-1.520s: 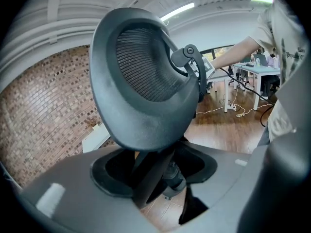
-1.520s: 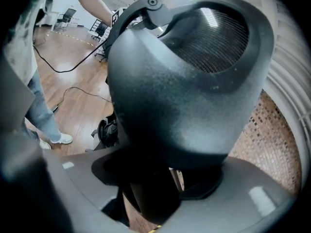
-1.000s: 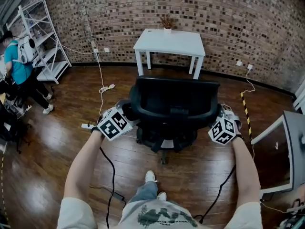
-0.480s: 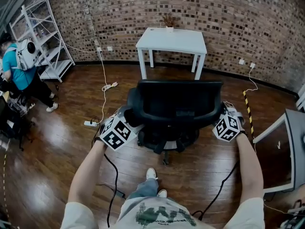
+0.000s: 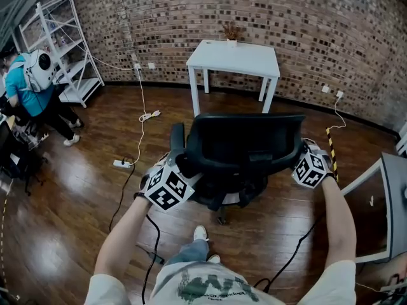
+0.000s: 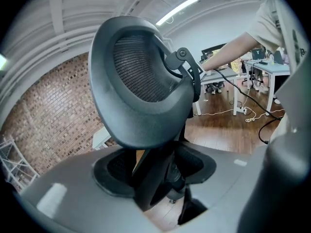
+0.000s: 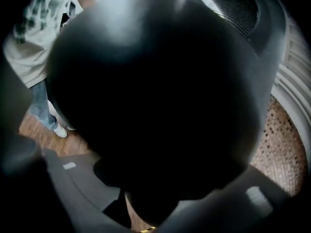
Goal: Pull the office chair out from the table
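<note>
The black office chair (image 5: pixel 241 148) stands on the wood floor in front of the white table (image 5: pixel 234 59), its backrest toward me. My left gripper (image 5: pixel 181 171) is at the backrest's left edge. In the left gripper view a black edge of the chair back (image 6: pixel 146 188) runs down between the grey jaws of that gripper (image 6: pixel 155 181), which grip it. My right gripper (image 5: pixel 300 159) is at the backrest's right edge. Seen from the right gripper (image 7: pixel 146 191), the dark backrest (image 7: pixel 155 96) fills the picture and sits between the jaws, which are shut on it.
A metal shelf (image 5: pixel 60 49) and a person with a backpack (image 5: pixel 32 75) are at the far left. A power strip with its cable (image 5: pixel 122 164) lies left of the chair. A grey desk (image 5: pixel 385 202) stands at the right edge, with striped floor tape (image 5: pixel 331 146) near it. My shoe (image 5: pixel 201 234) is behind the chair.
The left gripper has come back toward me and the chair has swivelled with it, its left side nearer now. The right gripper has shifted only slightly.
</note>
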Motion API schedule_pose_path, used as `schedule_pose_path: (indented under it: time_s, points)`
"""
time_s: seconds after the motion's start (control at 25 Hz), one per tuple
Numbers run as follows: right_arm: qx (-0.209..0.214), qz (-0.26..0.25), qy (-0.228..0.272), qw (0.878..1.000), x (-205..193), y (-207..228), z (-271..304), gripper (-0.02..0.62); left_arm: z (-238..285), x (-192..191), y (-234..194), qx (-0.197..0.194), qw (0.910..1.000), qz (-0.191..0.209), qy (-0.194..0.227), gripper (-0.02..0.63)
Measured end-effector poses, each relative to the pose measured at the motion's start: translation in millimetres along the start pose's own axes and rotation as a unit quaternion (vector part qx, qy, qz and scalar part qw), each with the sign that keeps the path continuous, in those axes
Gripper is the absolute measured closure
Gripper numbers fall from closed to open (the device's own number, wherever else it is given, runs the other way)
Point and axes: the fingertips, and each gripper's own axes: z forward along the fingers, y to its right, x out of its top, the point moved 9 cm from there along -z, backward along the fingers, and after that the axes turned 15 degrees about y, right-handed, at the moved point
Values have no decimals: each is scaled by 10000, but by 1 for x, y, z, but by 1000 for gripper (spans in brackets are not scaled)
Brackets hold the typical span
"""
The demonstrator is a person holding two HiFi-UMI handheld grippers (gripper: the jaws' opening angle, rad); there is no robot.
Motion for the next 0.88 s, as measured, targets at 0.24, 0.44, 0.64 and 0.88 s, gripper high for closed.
schedule_pose_path:
  time_s: [0.24,0.44,0.64,0.88]
  points:
    - [-63,105,14,9999,4,6,2,325,-1,2,-7,-47,10000,38,17,339]
    - [1,200,-367,9991,-6,2,-4,265,-3,-4,-5,79,9996,133,227,330]
    - [-315,425,-408,9978,-8,2,-27,265,-11,-7,-4,187,9995,43,269,330]
    - [-762,500,-344,9952,6,-6,-45,265,-25,-5,-2,390,9975,-92,585,330]
